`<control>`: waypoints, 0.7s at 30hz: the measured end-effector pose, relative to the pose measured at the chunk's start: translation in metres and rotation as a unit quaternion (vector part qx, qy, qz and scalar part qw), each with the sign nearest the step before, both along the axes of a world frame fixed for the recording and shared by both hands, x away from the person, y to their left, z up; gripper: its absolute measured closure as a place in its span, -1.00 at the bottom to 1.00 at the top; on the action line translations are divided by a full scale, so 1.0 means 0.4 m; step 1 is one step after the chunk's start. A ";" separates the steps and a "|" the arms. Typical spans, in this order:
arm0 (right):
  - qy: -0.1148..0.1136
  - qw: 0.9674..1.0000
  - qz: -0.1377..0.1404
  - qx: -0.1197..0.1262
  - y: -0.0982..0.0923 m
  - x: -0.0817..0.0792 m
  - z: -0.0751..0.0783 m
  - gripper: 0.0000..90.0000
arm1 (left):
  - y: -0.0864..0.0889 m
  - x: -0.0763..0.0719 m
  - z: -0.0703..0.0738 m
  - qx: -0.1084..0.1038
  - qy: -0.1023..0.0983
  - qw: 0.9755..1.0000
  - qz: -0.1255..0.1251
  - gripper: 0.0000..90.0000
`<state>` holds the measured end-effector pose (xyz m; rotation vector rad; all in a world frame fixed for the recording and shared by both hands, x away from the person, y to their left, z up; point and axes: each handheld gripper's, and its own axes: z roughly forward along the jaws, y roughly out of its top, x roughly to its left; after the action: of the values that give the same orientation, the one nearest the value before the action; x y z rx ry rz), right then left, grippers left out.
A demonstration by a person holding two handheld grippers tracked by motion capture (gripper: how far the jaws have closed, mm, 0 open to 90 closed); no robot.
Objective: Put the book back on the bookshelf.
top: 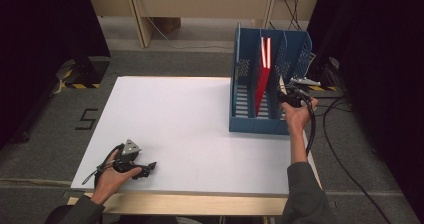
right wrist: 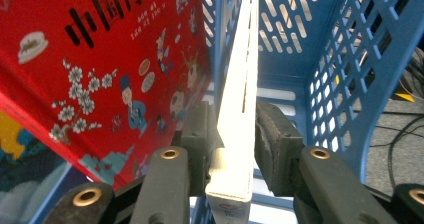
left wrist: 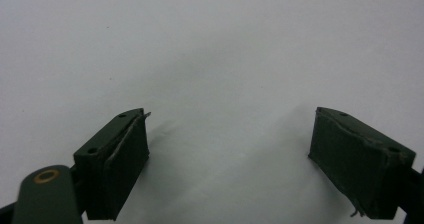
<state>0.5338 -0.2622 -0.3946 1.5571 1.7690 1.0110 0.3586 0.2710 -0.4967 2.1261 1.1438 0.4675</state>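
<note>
A blue file rack (top: 250, 124) with three slots stands at the table's back right. A red book (top: 262, 79) leans in its middle slot, its illustrated cover (right wrist: 100, 69) close at the left of the right gripper view. In the rack's right slot (right wrist: 345, 59) a thin white book (right wrist: 242, 84) stands on edge, and my right gripper (right wrist: 235, 129) is shut on it, a pad pressed to each side. From the high view that gripper (top: 287, 95) sits at the rack's right front corner. My left gripper (top: 150, 168) rests open on the white table, nothing between its pads (left wrist: 125, 159).
The white tabletop (top: 190, 124) stretches between the two hands. Black cables (top: 345, 149) trail on the floor to the right of the table. A wooden frame (top: 140, 19) stands behind the table, with dark curtains on both sides.
</note>
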 end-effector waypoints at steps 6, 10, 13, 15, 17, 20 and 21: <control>-0.002 1.000 -0.004 -0.001 0.017 0.016 -0.001 0.49 | 0.000 0.000 0.000 0.000 0.000 1.000 0.000 -0.68; -0.002 1.000 -0.002 0.005 0.014 0.019 -0.003 0.48 | 0.000 0.001 -0.001 -0.002 -0.002 1.000 -0.001 -0.68; -0.002 1.000 0.000 0.005 0.011 0.016 -0.002 0.46 | 0.000 0.000 0.000 0.001 0.000 1.000 -0.001 -0.68; -0.006 1.000 -0.001 0.001 0.013 0.013 0.002 0.42 | 0.000 0.001 -0.001 -0.003 -0.001 1.000 0.000 -0.68; -0.011 1.000 0.001 0.006 0.010 0.008 0.008 0.35 | 0.000 0.000 0.000 0.000 0.000 1.000 -0.001 -0.68; -0.014 1.000 0.003 0.004 0.007 -0.002 0.019 0.25 | 0.001 0.000 0.000 -0.001 0.000 1.000 -0.001 -0.68; -0.016 1.000 0.001 0.009 0.007 -0.009 0.023 0.24 | 0.001 0.000 0.000 -0.001 0.000 1.000 0.000 -0.68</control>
<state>0.5304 -0.2594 -0.3855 1.5404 1.7453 1.0495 0.3585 0.2712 -0.4968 2.1234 1.1435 0.4659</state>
